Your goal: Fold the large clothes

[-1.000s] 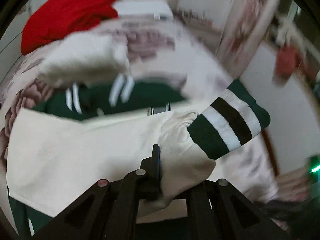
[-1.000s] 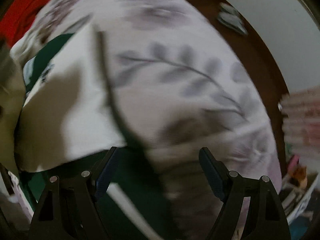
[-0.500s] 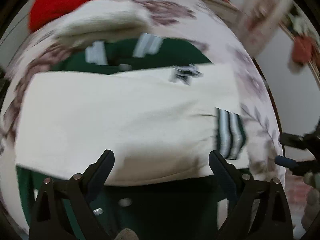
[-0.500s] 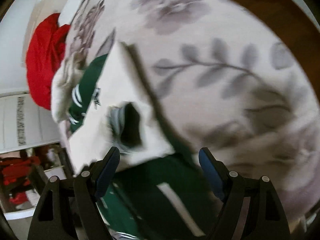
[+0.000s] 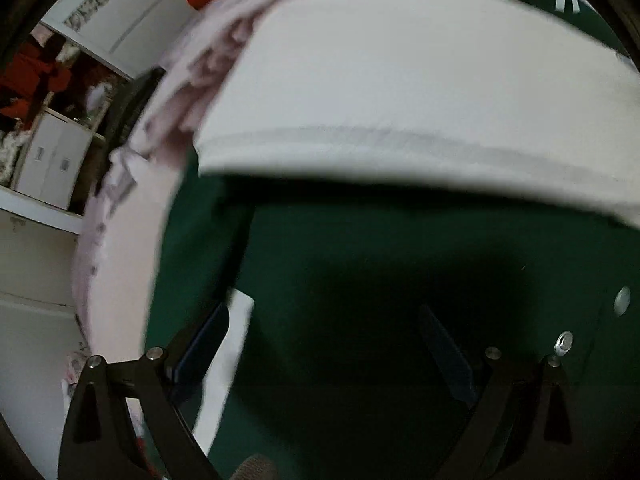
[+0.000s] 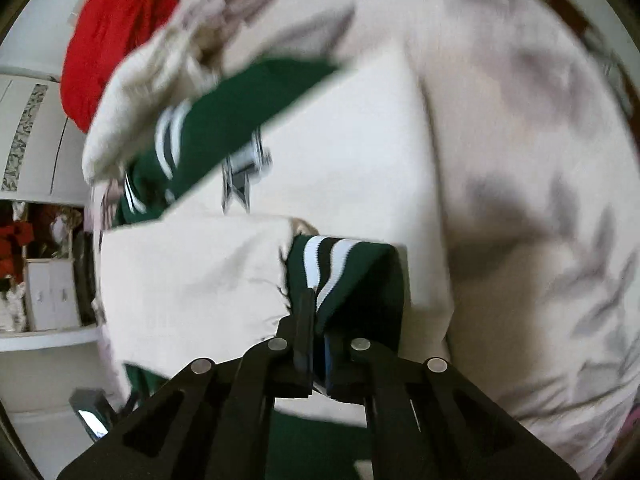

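A green and cream varsity jacket [image 6: 224, 128] lies spread on the floral bedspread [image 6: 520, 160]. My right gripper [image 6: 318, 320] is shut on the striped green cuff [image 6: 344, 264] of a cream sleeve [image 6: 192, 276] folded across the jacket. In the left wrist view my left gripper [image 5: 324, 344] is open and empty, close over the dark green body [image 5: 360, 280] near its hem, with the cream sleeve [image 5: 400, 80] lying just beyond the fingers. Snap buttons [image 5: 564, 340] show by the right finger.
A red garment [image 6: 112, 28] is piled at the bed's far end beside a cream garment [image 6: 140, 92]. White shelves and boxes [image 5: 52, 160] stand left of the bed. A small device [image 6: 90, 412] lies low beside the bed in the right wrist view.
My left gripper let go of the sleeve cuff, opened, and dropped low over the green body. My right gripper, open before, has closed on the striped cuff.
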